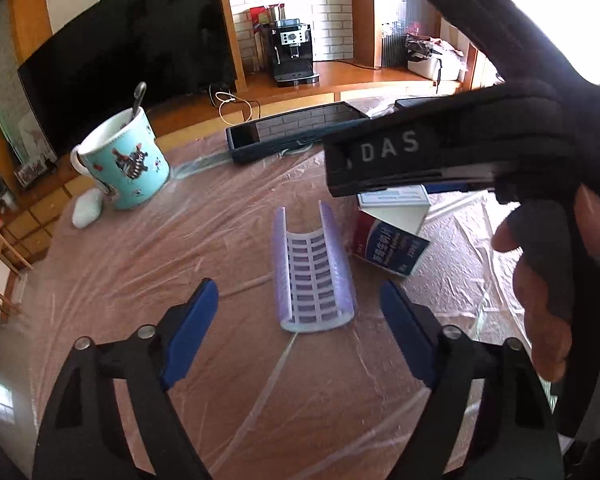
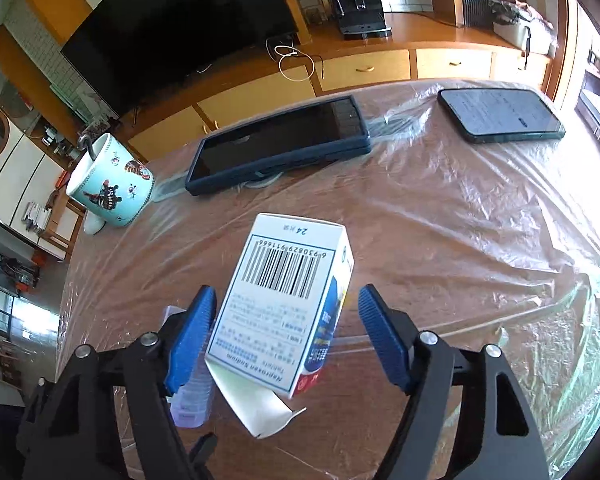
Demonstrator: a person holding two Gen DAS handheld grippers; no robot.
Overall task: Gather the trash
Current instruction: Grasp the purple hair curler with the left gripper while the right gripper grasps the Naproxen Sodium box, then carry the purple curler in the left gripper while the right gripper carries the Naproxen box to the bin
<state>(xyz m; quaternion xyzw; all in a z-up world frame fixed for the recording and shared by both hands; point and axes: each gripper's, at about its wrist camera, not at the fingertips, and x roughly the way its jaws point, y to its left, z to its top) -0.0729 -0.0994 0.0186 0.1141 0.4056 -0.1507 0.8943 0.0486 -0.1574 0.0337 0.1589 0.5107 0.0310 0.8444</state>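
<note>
Both hand-held grippers hover wide open — the left [image 1: 298, 334] before a curled blister pack [image 1: 314, 270], the right [image 2: 286, 336] straddling a barcoded medicine box [image 2: 280, 308], flap open.

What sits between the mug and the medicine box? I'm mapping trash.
The curled blister pack, between mug and medicine box, in the left wrist view.

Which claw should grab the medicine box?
The right claw, I think. Its open jaws already sit on either side of the medicine box. The left claw is open too, but it lines up with the empty pill sheet instead.
</note>
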